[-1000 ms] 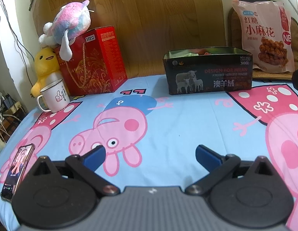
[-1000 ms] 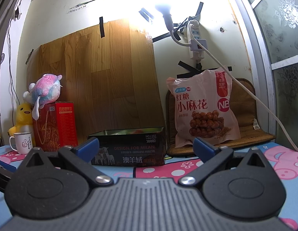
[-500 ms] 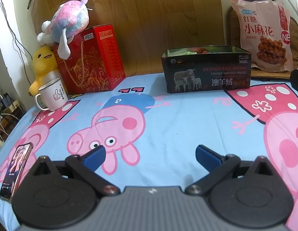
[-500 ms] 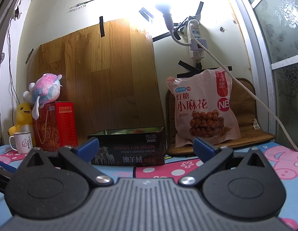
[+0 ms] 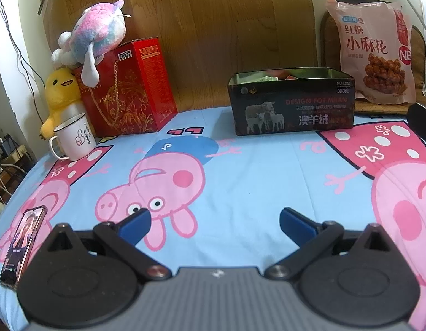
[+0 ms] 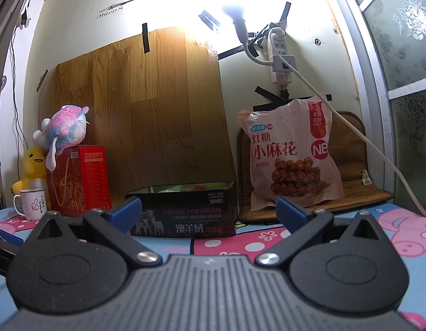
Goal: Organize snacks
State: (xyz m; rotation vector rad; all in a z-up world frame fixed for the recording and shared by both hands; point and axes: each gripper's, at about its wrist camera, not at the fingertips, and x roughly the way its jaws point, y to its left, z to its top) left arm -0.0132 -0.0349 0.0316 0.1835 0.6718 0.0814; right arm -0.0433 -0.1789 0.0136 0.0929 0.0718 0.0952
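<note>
Upright, pink snack bag (image 6: pixel 290 160) printed with brown twists, both grippers' fingers (image 5: pixel 135 224) spread, empty.

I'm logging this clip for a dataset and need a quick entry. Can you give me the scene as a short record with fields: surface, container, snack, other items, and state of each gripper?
surface: cartoon-pig bedsheet
container: open dark tin, lid off, some contents showing over the rim
snack: pink snack bag, upright on a brown mat, right of the tin
other items: red gift box with plush toy on top, yellow duck, white mug, phone
left gripper: jaws open, empty
right gripper: jaws open, empty
</note>
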